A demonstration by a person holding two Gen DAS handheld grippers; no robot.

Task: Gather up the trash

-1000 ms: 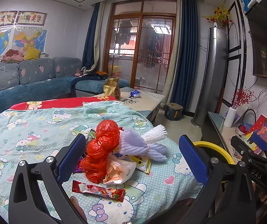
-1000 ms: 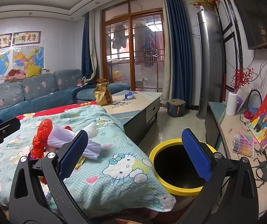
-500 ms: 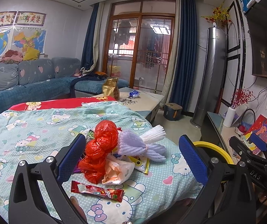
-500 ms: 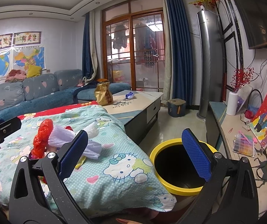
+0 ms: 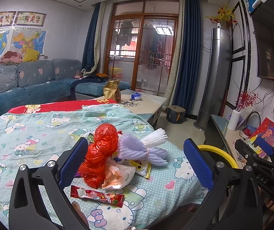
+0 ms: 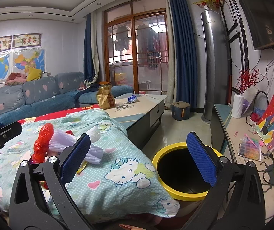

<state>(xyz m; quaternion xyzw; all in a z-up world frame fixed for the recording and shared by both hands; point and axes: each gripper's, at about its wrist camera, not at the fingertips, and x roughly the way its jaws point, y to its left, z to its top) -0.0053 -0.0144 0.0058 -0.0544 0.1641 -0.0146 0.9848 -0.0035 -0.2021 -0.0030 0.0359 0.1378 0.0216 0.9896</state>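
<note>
A heap of trash lies on the Hello Kitty blanket (image 5: 31, 134): a crumpled red plastic bag (image 5: 100, 149), a lilac and white foam net (image 5: 144, 147), a pale plastic bag (image 5: 117, 176), a yellow wrapper (image 5: 142, 168) and a red snack wrapper (image 5: 98, 195). My left gripper (image 5: 137, 163) is open and empty, just short of the heap. My right gripper (image 6: 138, 157) is open and empty, between the blanket's edge and the yellow-rimmed bin (image 6: 184, 170). The red bag (image 6: 43, 143) and foam net (image 6: 69, 143) also show in the right wrist view.
The bin's rim (image 5: 217, 153) stands on the floor right of the blanket. A low coffee table (image 6: 137, 107) behind carries a gold bag (image 6: 105, 97) and a blue wrapper (image 6: 132, 98). A blue sofa (image 5: 21, 88) is at the left, a TV shelf (image 6: 242, 134) at the right.
Both grippers have stayed open and nearly still; the left view has drifted only slightly. The trash has not moved.
</note>
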